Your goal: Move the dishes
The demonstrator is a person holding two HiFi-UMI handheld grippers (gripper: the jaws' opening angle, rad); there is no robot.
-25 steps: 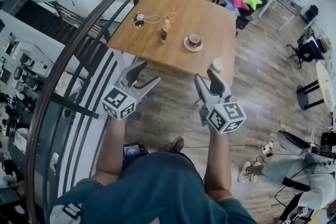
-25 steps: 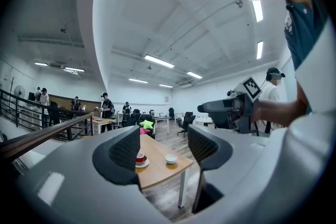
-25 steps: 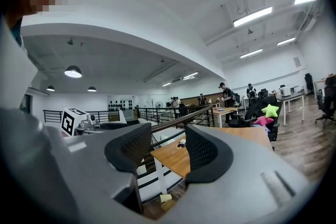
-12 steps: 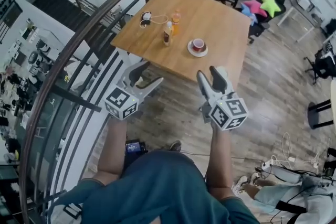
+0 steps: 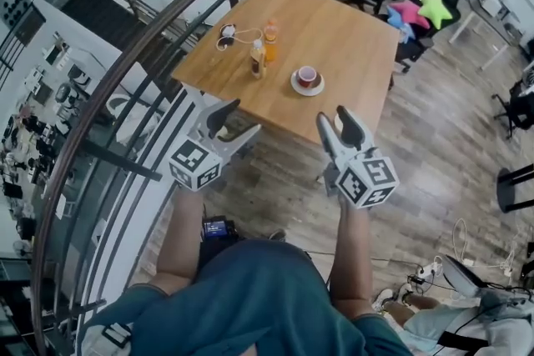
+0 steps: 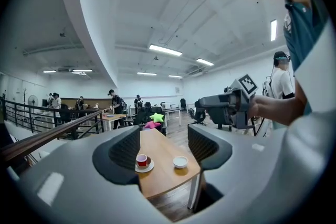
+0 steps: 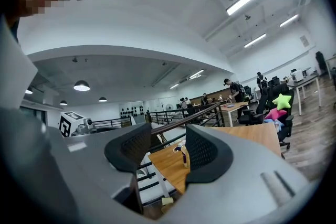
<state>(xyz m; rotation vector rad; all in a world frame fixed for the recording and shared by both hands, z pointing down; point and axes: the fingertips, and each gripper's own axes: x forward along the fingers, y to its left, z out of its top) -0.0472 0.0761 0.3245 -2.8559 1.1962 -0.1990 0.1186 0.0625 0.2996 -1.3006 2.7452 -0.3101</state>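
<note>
I hold the left gripper (image 5: 237, 119) and right gripper (image 5: 334, 118) short of the tabletop (image 5: 350, 46), jaws spread and empty, since the cup (image 5: 308, 77) and saucer (image 5: 296, 85) sit mid-tabletop, out of reach.

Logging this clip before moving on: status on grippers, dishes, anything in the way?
Left gripper and right gripper open, empty, short of the table. Red cup on saucer and white bowl untouched. Two bottles beside the saucer.
</note>
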